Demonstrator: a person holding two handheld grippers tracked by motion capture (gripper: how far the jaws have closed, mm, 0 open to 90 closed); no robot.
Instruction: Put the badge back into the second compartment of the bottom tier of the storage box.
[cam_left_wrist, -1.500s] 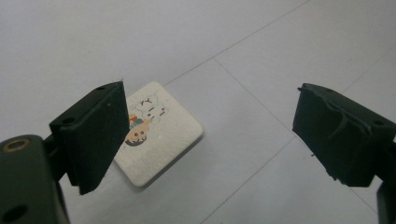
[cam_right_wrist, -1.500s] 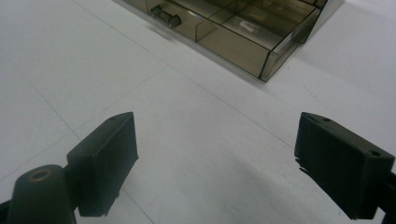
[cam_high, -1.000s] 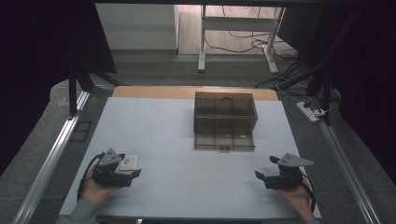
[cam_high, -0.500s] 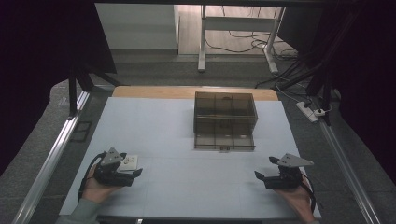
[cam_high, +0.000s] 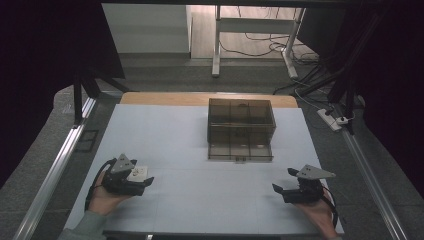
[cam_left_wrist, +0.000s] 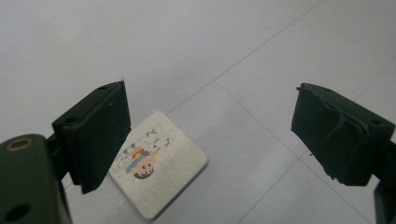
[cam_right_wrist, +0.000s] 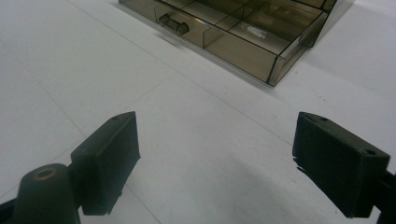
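A small white square tile (cam_left_wrist: 159, 169) with a colourful cartoon print lies flat on the white table, just inside the left jaw in the left gripper view. In the high view the tile (cam_high: 139, 173) sits at the tip of my left gripper (cam_high: 142, 181), which a hand holds near the front left of the table. The left gripper (cam_left_wrist: 212, 121) is open and touches nothing. Held low at the front right, my right gripper (cam_high: 283, 181) is open as well. Only bare table lies between the jaws of the right gripper (cam_right_wrist: 215, 140).
A smoky transparent organiser box (cam_high: 240, 120) stands at the table's middle back, its lowest drawer (cam_high: 240, 151) pulled out toward me. In the right gripper view that drawer (cam_right_wrist: 219, 32) shows compartments and a small handle (cam_right_wrist: 173, 24). Metal rails (cam_high: 55, 172) border the table.
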